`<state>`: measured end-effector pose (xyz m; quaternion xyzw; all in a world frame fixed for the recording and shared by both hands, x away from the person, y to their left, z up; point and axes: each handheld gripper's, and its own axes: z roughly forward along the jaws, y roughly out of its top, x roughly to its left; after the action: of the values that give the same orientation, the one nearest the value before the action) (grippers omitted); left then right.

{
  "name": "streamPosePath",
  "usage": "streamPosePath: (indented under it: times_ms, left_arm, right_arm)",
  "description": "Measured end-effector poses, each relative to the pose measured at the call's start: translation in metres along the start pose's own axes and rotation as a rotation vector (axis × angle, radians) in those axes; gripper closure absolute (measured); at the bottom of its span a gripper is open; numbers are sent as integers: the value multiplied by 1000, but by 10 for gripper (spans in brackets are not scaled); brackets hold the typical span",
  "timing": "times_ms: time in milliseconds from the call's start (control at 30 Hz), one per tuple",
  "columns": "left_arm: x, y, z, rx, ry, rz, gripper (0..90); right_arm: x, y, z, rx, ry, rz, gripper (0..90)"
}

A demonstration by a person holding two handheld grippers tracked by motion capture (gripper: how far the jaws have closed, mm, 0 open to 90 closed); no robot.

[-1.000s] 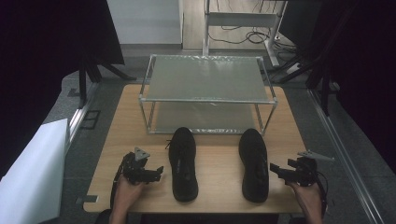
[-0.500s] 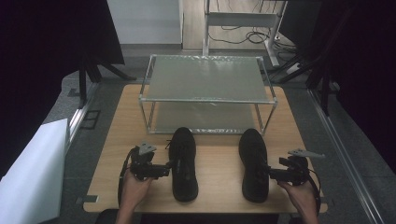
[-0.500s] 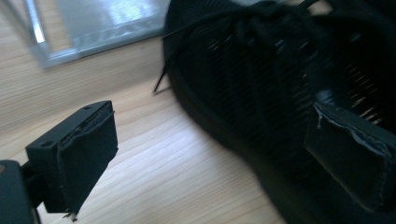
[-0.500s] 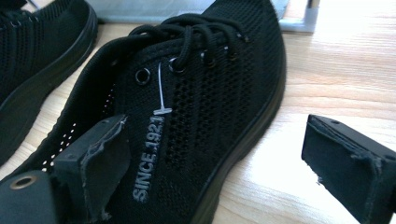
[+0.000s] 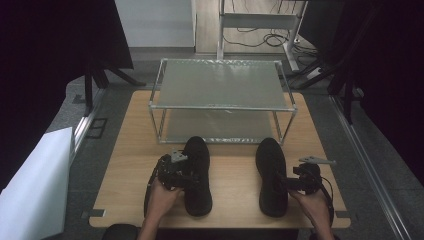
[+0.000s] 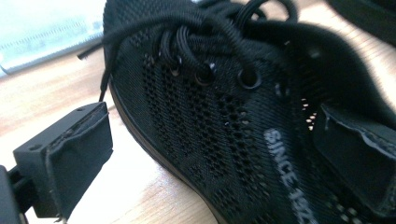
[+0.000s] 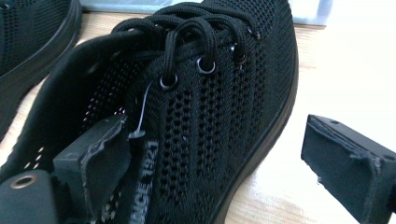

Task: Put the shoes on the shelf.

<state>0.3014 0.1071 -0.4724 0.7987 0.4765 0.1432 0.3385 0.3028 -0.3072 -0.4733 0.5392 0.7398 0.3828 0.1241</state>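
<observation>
High view: both grippers straddle black knit lace-up shoes low in frame, left gripper on left shoe, right gripper on right shoe; jaws wide apart, unclenched, one inside each collar.

High view looks down over the table; both gripper views sit close, sharing its shoes.

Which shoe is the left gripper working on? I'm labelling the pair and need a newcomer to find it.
On the wooden table, in front of the two-tier metal rack, two black mesh shoes lie side by side. It is the left shoe, the one whose side the left gripper straddles, one jaw inside its opening.
</observation>
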Motion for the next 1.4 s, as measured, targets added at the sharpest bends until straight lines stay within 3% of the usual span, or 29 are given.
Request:
streamPosePath:
  times_ms: [100, 200, 333, 400, 467, 500, 533, 633, 733, 800, 867, 900, 967, 1033, 1067, 1100, 1167, 1200, 1267, 1333, 1400]
  left_arm:
    - [0, -1, 10, 29, 7, -10, 0]
    - [1, -2, 18, 48, 29, -26, 2]
    - [0, -2, 20, 51, 40, -24, 37]
    - [-4, 0, 21, 42, 52, 2, 162]
    - [-4, 0, 20, 38, 69, 8, 190]
    - [-3, 0, 18, 31, 86, 17, 260]
    - [4, 0, 16, 14, 95, 14, 427]
    - [13, -1, 15, 2, 83, -4, 514]
    - [14, 0, 13, -8, 116, 11, 600]
    - [16, 1, 12, -18, 142, 14, 685]
    - [21, 0, 10, -31, 132, -9, 743]
    - [21, 0, 10, -31, 132, -9, 757]
    - [28, -1, 9, -43, 85, -48, 757]
    - [34, -3, 7, -53, 53, -74, 758]
    - [42, -5, 5, -63, 12, -116, 761]
    - [42, -5, 5, -63, 12, -116, 763]
    - [47, -7, 3, -77, -21, -167, 767]
    - [52, -10, 2, -86, -58, -209, 773]
    - [53, -11, 1, -93, -77, -227, 773]
    - [54, -13, -3, -106, -112, -240, 774]
    - [53, -12, -4, -110, -116, -244, 773]
  right_arm:
    - [2, 2, 6, 12, -21, -2, 130]
    - [7, 0, 19, 66, -30, -21, 174]
    - [10, 0, 22, 53, -85, -50, 260]
    - [11, 0, 21, 38, -126, -99, 362]
    - [11, 0, 20, 28, -140, -119, 400]
    - [11, 0, 20, 19, -154, -131, 428]
    - [11, 0, 20, -2, -182, -156, 500]
    - [12, 0, 20, -14, -233, -200, 624]
    - [11, 0, 19, -33, -263, -211, 705]
    - [8, -1, 17, -50, -243, -170, 722]
    - [3, -1, 15, -66, -211, -121, 728]
    - [3, -1, 15, -66, -211, -121, 728]
    - [-5, -3, 12, -86, -162, -48, 729]
    - [-7, -3, 11, -95, -148, -24, 730]
    - [-11, -4, 8, -103, -122, 16, 733]
    - [-11, -4, 8, -103, -122, 16, 733]
    - [-14, -4, 7, -114, -104, 43, 736]
    - [-17, -5, 6, -116, -86, 73, 738]
    - [-18, -5, 5, -119, -75, 90, 740]
    - [-21, -6, 3, -131, -22, 138, 743]
    - [-20, -6, 2, -138, 1, 150, 743]
